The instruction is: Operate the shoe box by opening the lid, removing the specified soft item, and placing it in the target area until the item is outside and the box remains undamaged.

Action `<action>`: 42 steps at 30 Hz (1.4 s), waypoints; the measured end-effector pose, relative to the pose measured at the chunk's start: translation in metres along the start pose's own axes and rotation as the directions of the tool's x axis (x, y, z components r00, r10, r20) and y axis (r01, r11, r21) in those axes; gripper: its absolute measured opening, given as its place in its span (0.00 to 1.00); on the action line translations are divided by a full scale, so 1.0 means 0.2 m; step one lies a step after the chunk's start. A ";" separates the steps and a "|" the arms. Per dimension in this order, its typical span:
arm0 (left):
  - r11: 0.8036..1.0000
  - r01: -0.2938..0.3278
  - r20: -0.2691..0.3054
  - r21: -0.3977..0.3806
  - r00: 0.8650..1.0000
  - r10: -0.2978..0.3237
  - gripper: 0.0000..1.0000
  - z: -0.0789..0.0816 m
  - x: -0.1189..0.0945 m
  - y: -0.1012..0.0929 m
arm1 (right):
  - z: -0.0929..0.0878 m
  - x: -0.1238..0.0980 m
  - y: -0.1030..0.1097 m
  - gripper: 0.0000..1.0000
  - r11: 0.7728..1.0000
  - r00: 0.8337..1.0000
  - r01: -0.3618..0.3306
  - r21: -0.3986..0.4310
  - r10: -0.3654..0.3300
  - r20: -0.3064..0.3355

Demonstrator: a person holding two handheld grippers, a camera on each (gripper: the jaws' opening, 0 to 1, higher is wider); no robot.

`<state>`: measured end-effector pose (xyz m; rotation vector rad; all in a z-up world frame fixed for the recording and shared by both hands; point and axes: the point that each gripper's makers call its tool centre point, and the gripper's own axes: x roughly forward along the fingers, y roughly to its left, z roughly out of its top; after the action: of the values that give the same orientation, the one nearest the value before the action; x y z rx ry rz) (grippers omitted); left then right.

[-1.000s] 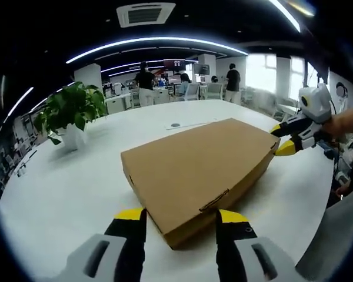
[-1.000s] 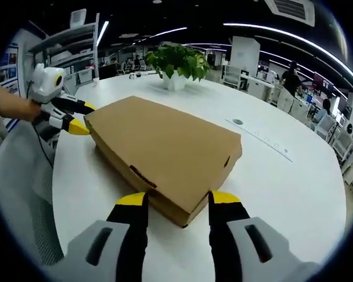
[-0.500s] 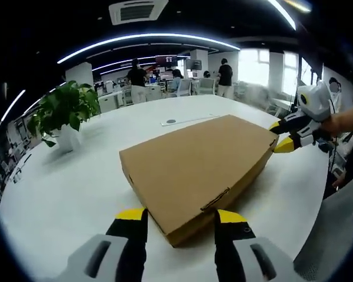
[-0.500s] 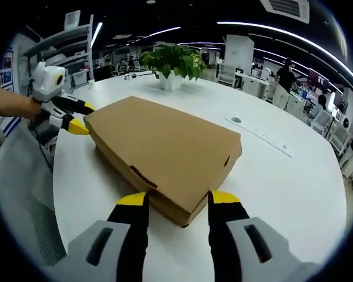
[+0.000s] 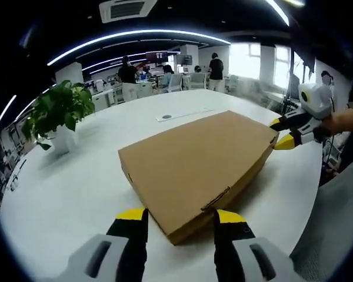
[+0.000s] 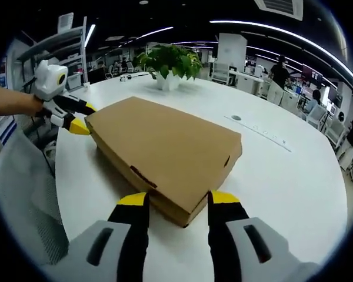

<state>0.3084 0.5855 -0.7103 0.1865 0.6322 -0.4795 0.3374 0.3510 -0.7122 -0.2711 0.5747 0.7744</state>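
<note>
One white round table (image 5: 76, 188), one brown shoe box (image 5: 197, 164) lying flat on it, lid shut, contents hidden. One potted plant (image 5: 56, 114) stands well apart. Two grippers: left gripper (image 5: 179, 220) and right gripper (image 6: 172, 202), each spread wide around opposite box corners.

Opposite corners (close), shared box (image 5: 197, 164)

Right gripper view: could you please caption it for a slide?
Open right gripper straddling a corner of the closed cardboard box on a white table.
</note>
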 end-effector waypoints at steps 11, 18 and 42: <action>0.999 0.033 -0.010 0.024 0.999 -0.032 0.44 -0.04 -0.05 0.05 | 0.00 -0.01 0.11 0.35 0.999 1.000 0.022 0.025 -0.022 0.005; 0.998 0.050 -0.019 0.040 0.999 -0.050 0.44 -0.07 -0.09 0.07 | -0.01 -0.03 0.19 0.34 0.999 1.000 0.027 0.036 -0.028 0.007; 0.995 0.080 -0.052 0.063 0.996 -0.077 0.44 -0.16 -0.26 0.08 | -0.03 -0.08 0.42 0.32 0.999 1.000 0.015 0.042 -0.016 0.027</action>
<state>0.2619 0.6287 -0.7044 0.2366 0.6742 -0.5735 0.2660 0.3972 -0.7101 -0.2257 0.5619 0.7490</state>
